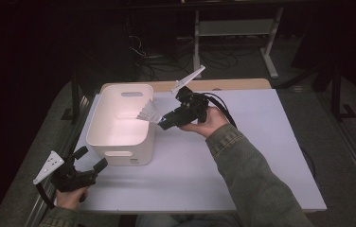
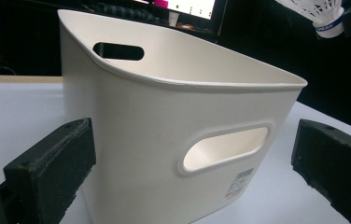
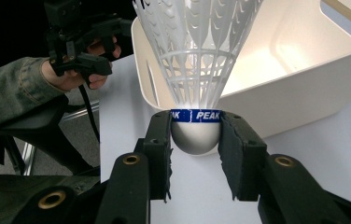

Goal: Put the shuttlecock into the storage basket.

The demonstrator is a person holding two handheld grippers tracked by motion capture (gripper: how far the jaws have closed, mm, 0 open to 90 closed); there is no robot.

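Note:
A white plastic bin (image 1: 121,125) with handle slots stands on the left part of the table. My right gripper (image 1: 162,124) is shut on the round cork base of a white shuttlecock (image 1: 148,113), held at the bin's right rim with the skirt over the inside. In the right gripper view the shuttlecock (image 3: 196,70) has a blue band, and the bin (image 3: 285,70) lies beyond it. My left gripper (image 1: 92,158) is open near the table's front left corner, just in front of the bin. In the left gripper view the bin (image 2: 173,126) stands close between the spread jaws, and the shuttlecock (image 2: 320,14) shows top right.
The white table top (image 1: 242,156) has open surface to the right of the bin. A wooden board (image 1: 233,85) edges the far side. Cables and a metal stand (image 1: 242,33) sit on the dark floor beyond.

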